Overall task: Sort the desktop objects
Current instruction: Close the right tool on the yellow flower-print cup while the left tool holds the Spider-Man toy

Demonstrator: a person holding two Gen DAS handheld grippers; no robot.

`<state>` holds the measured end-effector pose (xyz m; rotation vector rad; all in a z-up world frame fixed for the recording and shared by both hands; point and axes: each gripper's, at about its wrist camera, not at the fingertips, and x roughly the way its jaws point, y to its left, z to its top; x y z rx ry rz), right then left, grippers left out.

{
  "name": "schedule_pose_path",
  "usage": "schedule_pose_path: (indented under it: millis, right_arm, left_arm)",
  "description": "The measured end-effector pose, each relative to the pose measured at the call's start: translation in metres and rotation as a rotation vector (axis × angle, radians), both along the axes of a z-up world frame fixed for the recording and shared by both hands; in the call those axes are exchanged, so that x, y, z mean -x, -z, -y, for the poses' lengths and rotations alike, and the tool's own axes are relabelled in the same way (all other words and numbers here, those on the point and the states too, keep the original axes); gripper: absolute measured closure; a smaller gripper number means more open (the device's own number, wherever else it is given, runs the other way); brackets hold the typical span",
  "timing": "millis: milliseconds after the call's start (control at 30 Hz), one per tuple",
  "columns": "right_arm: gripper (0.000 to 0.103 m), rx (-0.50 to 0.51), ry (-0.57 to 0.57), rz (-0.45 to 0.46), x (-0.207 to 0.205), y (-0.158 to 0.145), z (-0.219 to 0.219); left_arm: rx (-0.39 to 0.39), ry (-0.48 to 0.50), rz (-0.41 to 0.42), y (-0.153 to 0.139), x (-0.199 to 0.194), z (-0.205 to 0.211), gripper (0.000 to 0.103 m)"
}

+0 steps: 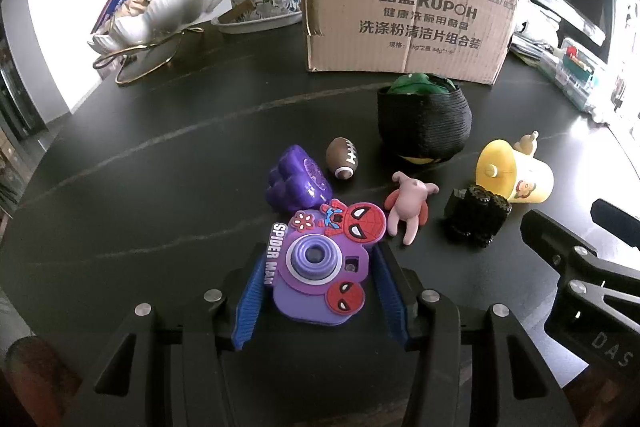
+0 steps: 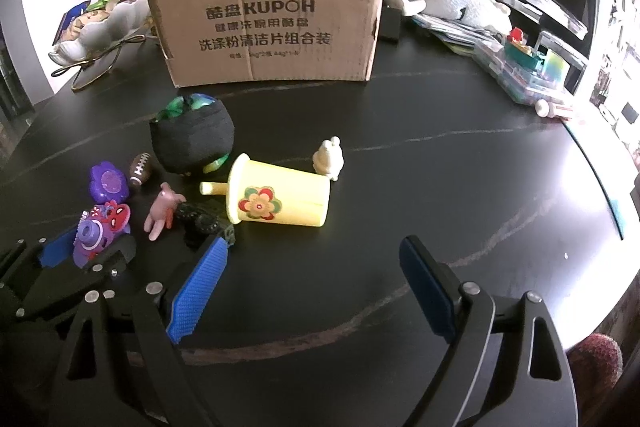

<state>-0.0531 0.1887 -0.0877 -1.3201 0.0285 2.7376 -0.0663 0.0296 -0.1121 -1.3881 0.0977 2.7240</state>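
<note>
My left tongs (image 1: 320, 267) are clamped on the purple toy camera (image 1: 320, 269), blue pads against its two flat sides. It lies on the tabletop (image 1: 160, 187) well in front of the cardboard box (image 1: 404, 19). It looks light, stiff and slick, so gripping the sides suits it. My right tongs (image 2: 312, 275) stand apart, empty.

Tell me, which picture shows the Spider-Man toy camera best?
The left wrist view. The purple Spider-Man toy camera sits large and close there, between the left tongs, with its lens and lettering clear. In the right wrist view it is small, near the left edge, and partly hidden by the tongs.
</note>
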Motion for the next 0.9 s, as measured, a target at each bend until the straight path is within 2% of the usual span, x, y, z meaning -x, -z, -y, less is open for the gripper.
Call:
schedule_pose_path:
  millis: [133, 500, 733, 900]
  right_arm:
    - [0.016, 0.003, 0.014, -0.001, 0.001, -0.003, -0.001]
    - [0.016, 0.137, 0.068, -0.011, 0.013, -0.006, -0.011]
    - [0.016, 0.066, 0.023, -0.008, 0.025, -0.005, 0.004]
    - [0.016, 0.096, 0.031, 0.002, 0.031, 0.001, 0.000]
  left_arm:
    - [-0.011, -0.009, 0.004, 0.001, 0.002, 0.002, 0.055]
    - [-0.004, -0.018, 0.000, 0.001, 0.003, 0.001, 0.055]
    - [-0.008, -0.011, 0.008, 0.001, 0.004, 0.002, 0.055]
    - [-0.009, -0.006, 0.013, 0.000, 0.005, 0.002, 0.055]
